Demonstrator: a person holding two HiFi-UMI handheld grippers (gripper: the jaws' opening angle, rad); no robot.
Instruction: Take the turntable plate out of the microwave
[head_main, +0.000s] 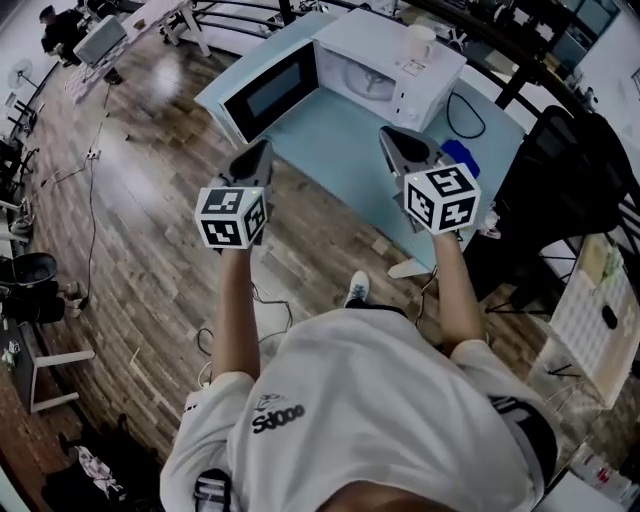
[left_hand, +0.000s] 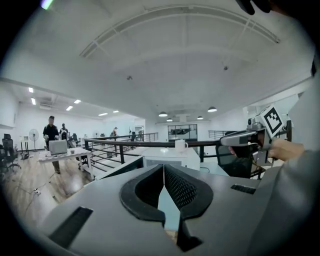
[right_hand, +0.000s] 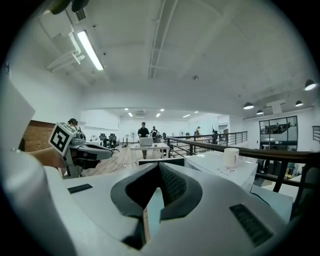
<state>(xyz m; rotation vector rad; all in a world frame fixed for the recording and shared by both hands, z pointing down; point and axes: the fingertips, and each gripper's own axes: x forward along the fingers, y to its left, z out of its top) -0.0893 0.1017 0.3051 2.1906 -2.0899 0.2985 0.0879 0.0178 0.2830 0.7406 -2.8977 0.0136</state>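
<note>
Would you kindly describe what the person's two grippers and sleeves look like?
The left gripper and right gripper are grey, wedge-shaped shells with black textured jaw pads. Each carries a white cube with black square markers. The person wears a white short-sleeved T-shirt with dark sleeve trim.

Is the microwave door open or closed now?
Open. In the head view the door stands swung out to the left of the microwave, and the round plate shows inside.
</note>
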